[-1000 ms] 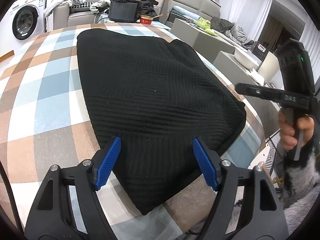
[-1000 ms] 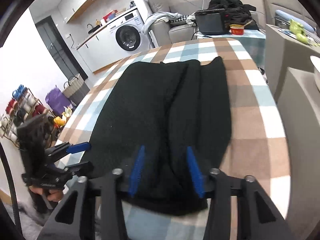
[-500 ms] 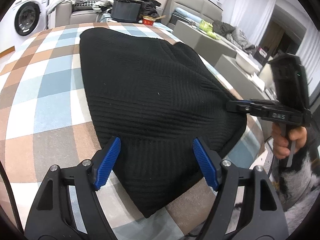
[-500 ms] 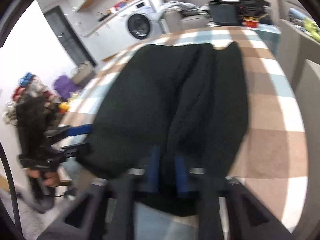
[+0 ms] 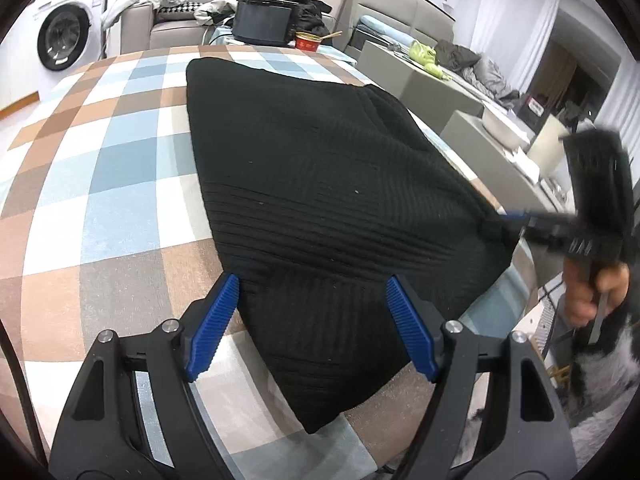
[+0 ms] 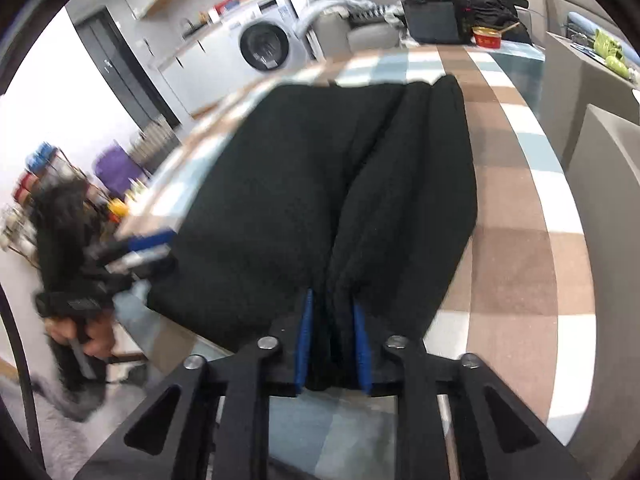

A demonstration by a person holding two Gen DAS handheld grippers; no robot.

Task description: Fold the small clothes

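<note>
A black ribbed knit garment (image 5: pixel 320 200) lies folded on the checked tablecloth (image 5: pixel 100 168) — left gripper (image 5: pixel 312 320) wide apart over its corner, right gripper (image 6: pixel 332 344), jaws just reopening, pinching a bunched fold.

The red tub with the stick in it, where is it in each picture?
Left wrist view: the red tub sits at the top middle, past the far end of the black knit garment, right of the dark box.
Right wrist view: the red tub is at the top right, again right of the dark box.
Shared landmark: the washing machine, left of the tub in both.
</note>
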